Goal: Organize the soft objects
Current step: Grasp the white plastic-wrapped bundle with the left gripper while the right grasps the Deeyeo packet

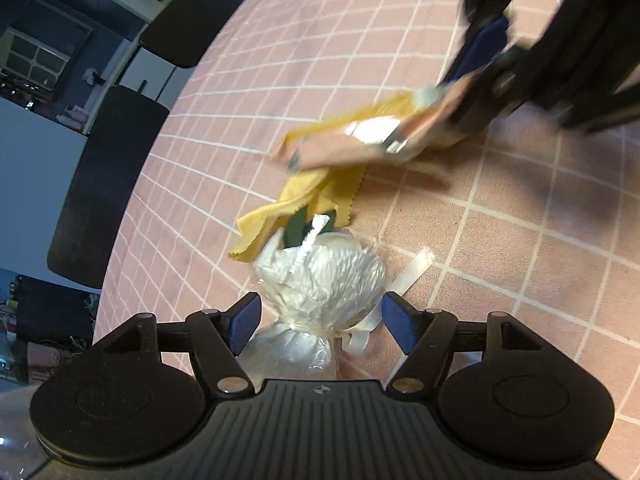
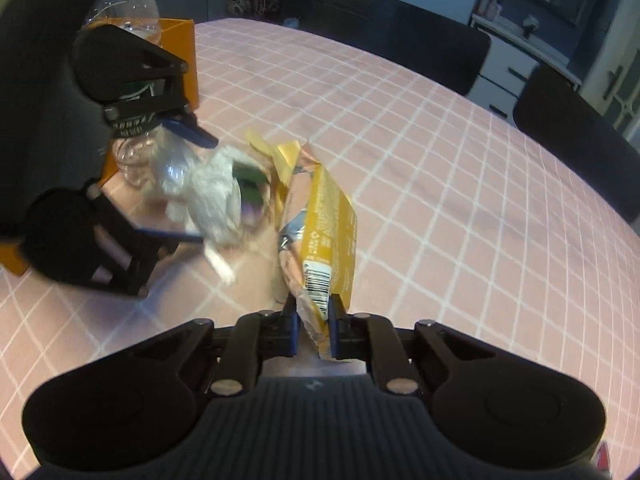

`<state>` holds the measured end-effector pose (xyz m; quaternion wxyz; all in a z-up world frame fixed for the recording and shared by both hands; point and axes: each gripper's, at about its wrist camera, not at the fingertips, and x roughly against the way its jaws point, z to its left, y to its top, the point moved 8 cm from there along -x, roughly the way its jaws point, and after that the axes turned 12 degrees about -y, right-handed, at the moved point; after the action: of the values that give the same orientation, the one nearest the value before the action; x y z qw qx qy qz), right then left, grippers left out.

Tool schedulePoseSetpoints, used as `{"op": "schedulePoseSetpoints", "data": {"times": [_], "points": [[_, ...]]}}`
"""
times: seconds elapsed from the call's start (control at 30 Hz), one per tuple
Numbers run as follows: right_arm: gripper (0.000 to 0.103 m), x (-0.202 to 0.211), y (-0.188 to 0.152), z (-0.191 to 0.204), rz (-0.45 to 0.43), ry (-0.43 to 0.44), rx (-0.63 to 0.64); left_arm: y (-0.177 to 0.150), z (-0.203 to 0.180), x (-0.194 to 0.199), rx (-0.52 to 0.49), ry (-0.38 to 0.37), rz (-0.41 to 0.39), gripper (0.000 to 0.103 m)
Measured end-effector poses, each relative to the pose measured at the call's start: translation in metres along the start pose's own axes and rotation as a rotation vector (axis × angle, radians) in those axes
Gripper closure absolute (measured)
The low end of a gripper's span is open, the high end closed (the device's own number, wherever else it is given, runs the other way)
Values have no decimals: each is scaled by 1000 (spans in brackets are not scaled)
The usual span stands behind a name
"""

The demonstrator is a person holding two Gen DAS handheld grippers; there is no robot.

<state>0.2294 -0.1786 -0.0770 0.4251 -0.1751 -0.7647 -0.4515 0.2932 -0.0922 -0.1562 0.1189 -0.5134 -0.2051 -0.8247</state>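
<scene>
My left gripper (image 1: 322, 322) is open, its blue pads on either side of a white ball wrapped in clear plastic (image 1: 320, 280) tied with a white ribbon, lying on the pink checked tablecloth (image 1: 520, 260). A yellow cloth (image 1: 280, 212) lies just beyond it. My right gripper (image 2: 314, 326) is shut on the end of a yellow and pink snack packet (image 2: 320, 224) and holds it over the cloth. In the left wrist view the packet (image 1: 352, 140) and the right gripper (image 1: 480, 60) come in blurred from the upper right. The left gripper (image 2: 188, 184) shows at the left of the right wrist view.
An orange box (image 2: 180, 52) with a clear plastic bottle (image 2: 124, 4) in front of it stands at the table's far left in the right wrist view. Dark chairs (image 2: 400, 32) stand along the far edge of the table. Cabinets stand behind them.
</scene>
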Motion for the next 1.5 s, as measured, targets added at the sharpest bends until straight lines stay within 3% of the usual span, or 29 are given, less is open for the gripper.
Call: {"op": "schedulePoseSetpoints", "data": {"times": [0.07,0.3,0.43,0.67,0.97,1.13,1.3,1.4,1.5], "points": [[92,7,-9,-5,14,18,-28,0,0,-4,10,6,16,23],[92,35,-28,-6,34,85,-111,-1,2,7,98,-7,-13,56],[93,51,-36,1,39,130,-140,-3,-4,35,205,-65,-67,58],[93,72,-56,11,70,243,-242,-12,-44,81,388,-252,-181,59],[89,65,-83,-11,127,152,-321,-11,-70,75,503,-354,-266,59],[75,63,-83,-19,111,69,-260,8,-66,71,506,-353,-293,59],[61,55,-78,-25,103,87,-252,16,-64,64,517,-347,-295,59],[45,49,-74,-31,97,97,-281,13,-61,63,520,-349,-293,59],[40,40,-74,-35,128,41,-255,6,-57,63,511,-320,-274,59]]}}
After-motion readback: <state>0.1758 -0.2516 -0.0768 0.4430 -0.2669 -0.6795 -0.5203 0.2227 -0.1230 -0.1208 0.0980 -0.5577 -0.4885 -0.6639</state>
